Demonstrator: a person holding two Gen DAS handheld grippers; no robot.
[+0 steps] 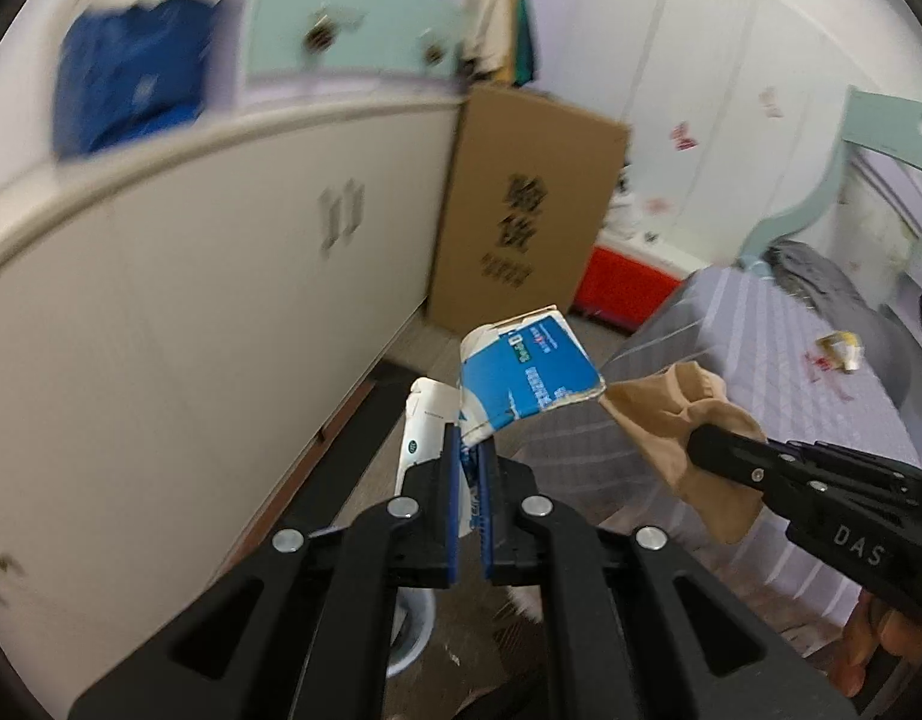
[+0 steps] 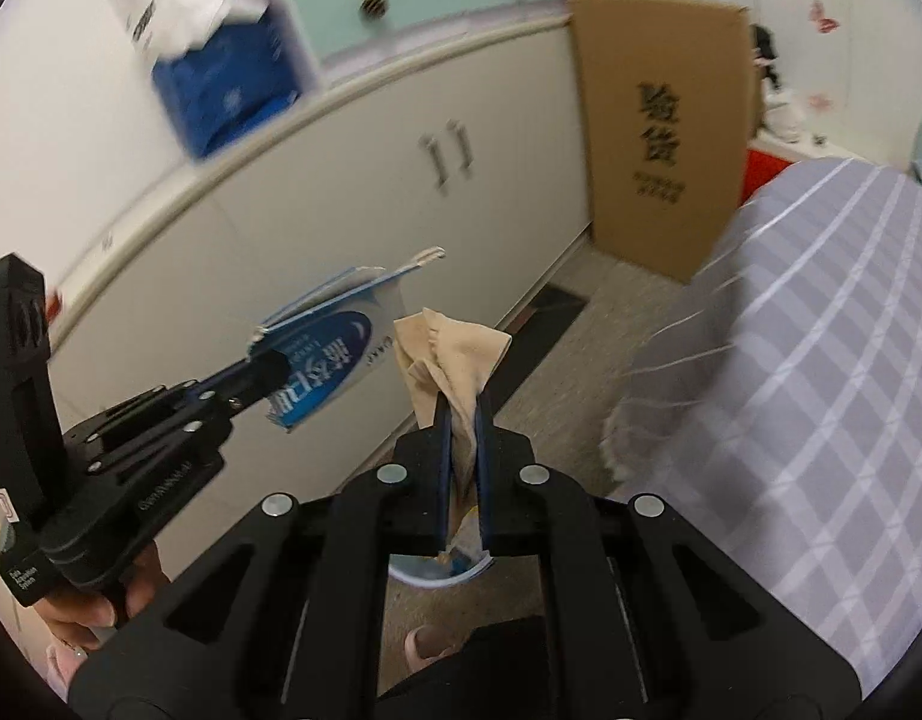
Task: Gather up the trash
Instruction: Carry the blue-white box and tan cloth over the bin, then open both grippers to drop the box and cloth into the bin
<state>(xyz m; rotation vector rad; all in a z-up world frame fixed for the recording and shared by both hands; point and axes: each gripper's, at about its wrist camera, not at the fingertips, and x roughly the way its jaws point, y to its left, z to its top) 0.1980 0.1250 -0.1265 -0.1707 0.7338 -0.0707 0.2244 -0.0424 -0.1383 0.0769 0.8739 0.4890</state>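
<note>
- Your left gripper (image 1: pixel 469 456) clamps the crushed blue carton (image 1: pixel 526 372), jutting toward 1 o'clock.
- Your right gripper (image 2: pixel 461 420) pinches the tan cloth (image 2: pixel 452 354).
- Only the left view shows a wrapper (image 1: pixel 841 349) on the bed (image 1: pixel 760 324), at 3 o'clock.
- Only the right view shows a bin rim (image 2: pixel 428 579) at 6 o'clock.

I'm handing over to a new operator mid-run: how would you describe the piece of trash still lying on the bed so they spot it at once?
Start at the bed with the grey checked cover. Far up it, near the dark grey bundle of cloth, lies a small crumpled yellowish wrapper beside red marks on the cover. Unlike the blue-and-white carton and the tan stocking, no gripper holds it.
</note>
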